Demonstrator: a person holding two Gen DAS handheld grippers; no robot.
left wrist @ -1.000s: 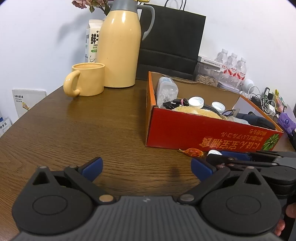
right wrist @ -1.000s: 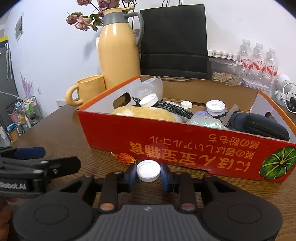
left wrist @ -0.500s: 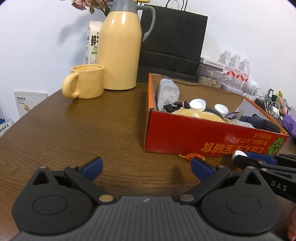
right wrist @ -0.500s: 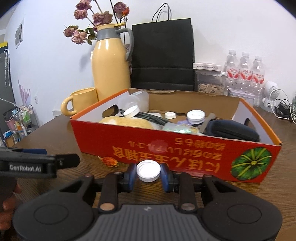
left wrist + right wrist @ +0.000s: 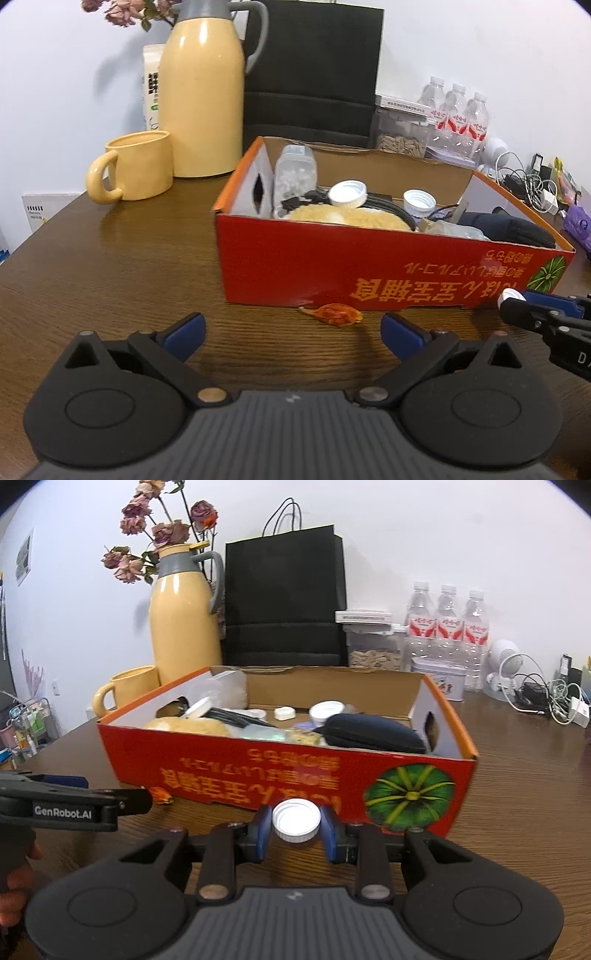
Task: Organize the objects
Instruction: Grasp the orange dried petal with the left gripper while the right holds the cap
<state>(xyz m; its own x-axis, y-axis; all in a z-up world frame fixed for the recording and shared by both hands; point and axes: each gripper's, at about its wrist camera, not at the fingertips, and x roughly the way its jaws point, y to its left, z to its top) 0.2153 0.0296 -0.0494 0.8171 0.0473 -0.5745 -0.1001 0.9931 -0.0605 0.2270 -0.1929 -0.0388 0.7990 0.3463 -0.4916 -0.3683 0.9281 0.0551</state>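
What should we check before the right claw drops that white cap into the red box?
1. Grip: right claw shut on the white bottle cap, cap centred between the fingers. Ok.
2. Height: cap sits below the rim of the red cardboard box, in front of its near wall. Not ok; lift first.
3. Landing spot: box is crowded; a bare patch of floor shows near the back wall. Ok, narrow.
4. Left claw: open, empty, low over the table, clear of the box. Ok.
5. Orange candy wrapper on the table by the box front, off the path. Ok.
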